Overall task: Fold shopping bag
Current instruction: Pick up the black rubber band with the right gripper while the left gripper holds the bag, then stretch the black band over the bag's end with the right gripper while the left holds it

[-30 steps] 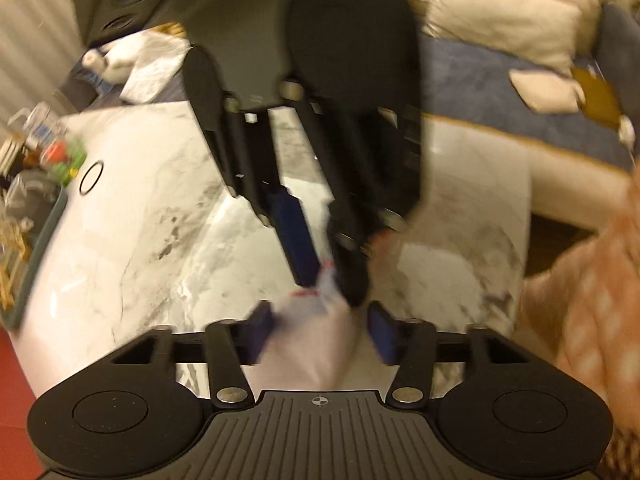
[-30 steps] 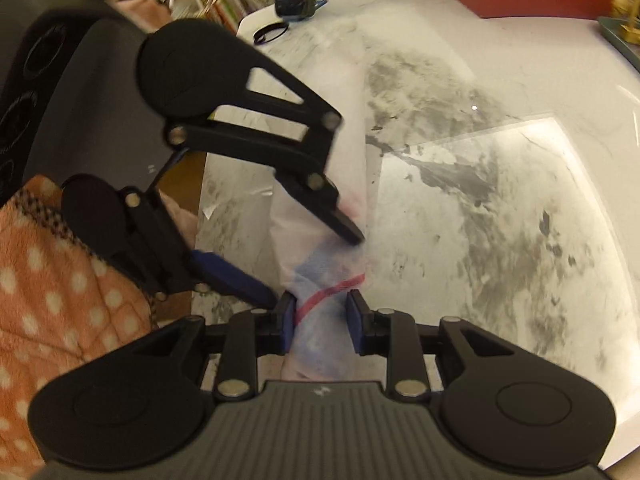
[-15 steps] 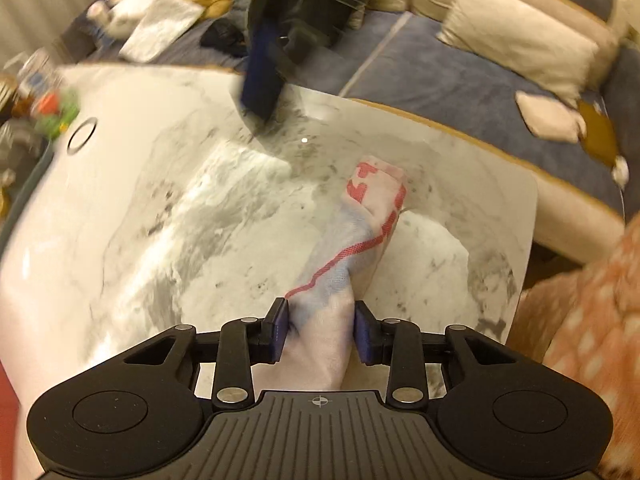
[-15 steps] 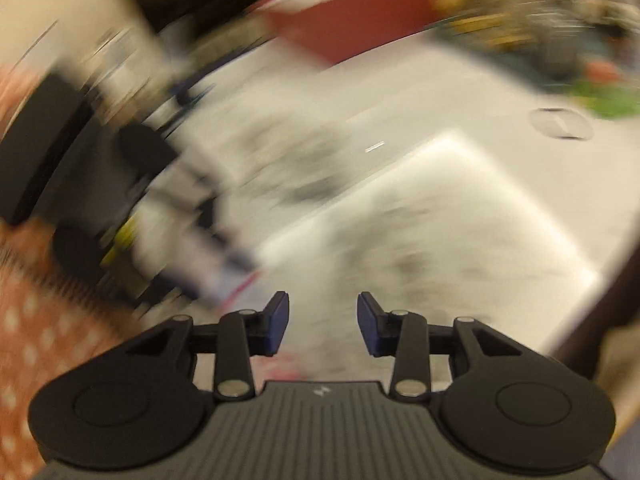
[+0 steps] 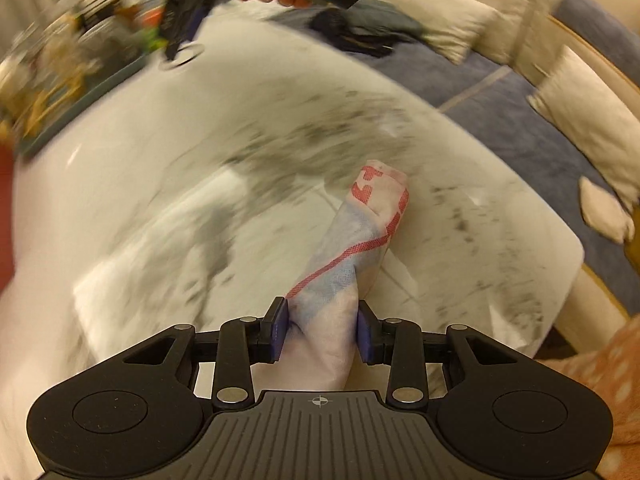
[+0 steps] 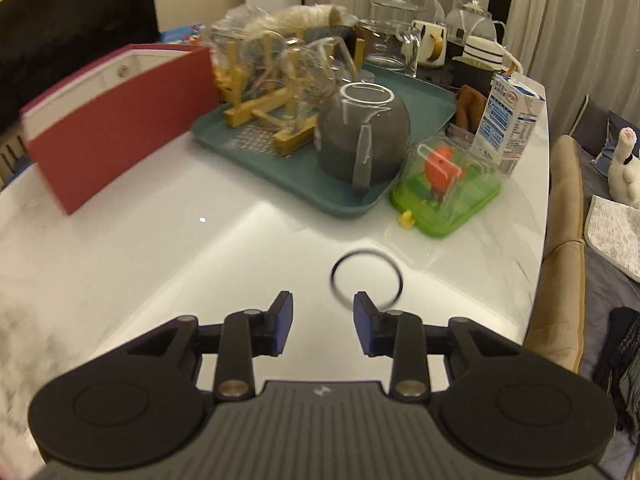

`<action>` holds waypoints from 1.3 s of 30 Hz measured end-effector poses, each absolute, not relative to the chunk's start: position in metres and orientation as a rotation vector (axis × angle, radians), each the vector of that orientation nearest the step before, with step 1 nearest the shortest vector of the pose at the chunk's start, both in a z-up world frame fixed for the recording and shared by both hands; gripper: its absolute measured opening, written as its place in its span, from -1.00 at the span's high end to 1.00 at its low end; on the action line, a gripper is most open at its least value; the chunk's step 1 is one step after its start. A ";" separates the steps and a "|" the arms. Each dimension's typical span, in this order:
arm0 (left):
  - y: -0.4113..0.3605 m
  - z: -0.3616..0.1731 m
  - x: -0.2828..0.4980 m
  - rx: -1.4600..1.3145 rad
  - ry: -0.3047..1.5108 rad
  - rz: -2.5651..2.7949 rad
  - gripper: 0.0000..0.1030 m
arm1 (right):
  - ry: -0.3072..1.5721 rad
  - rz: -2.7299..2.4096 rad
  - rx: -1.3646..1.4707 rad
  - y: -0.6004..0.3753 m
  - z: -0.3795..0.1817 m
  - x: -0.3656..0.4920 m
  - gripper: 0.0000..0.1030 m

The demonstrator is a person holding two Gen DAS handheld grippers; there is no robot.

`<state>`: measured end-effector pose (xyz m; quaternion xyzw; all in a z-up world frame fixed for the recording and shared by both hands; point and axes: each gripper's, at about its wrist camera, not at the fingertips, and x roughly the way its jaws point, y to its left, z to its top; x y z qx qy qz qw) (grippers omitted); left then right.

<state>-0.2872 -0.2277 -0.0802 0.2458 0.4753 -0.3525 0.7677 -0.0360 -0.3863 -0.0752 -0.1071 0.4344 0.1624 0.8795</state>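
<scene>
Shopping bag: folded to a narrow strip on the marble table, one end clamped in your left gripper.
Your right gripper has let go and swung away toward the teal tray, fingers apart and empty, so one hand holds the fold. The left view is motion-blurred; the bag's clamped end is hidden.

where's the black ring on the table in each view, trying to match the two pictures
Left wrist: the black ring lies far up left, blurred, under the right gripper.
Right wrist: the same ring lies on the white table, just beyond the open fingertips, centre.
Shared landmark: the teal tray, also seen at upper left.
</scene>
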 end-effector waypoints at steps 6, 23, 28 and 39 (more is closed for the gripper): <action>-0.227 -0.090 -0.271 0.495 1.041 -0.745 0.24 | 1.084 0.274 -0.208 -0.379 -0.086 0.004 1.00; -0.236 -0.086 -0.259 0.465 1.004 -0.801 0.24 | 1.019 0.558 0.469 -0.446 -0.064 -0.236 1.00; -0.238 -0.086 -0.268 0.407 0.982 -0.799 0.25 | 1.085 0.592 0.473 -0.422 -0.085 -0.252 1.00; -0.226 -0.091 -0.280 0.288 0.935 -0.811 0.32 | 1.060 0.481 0.541 -0.430 -0.091 -0.265 0.06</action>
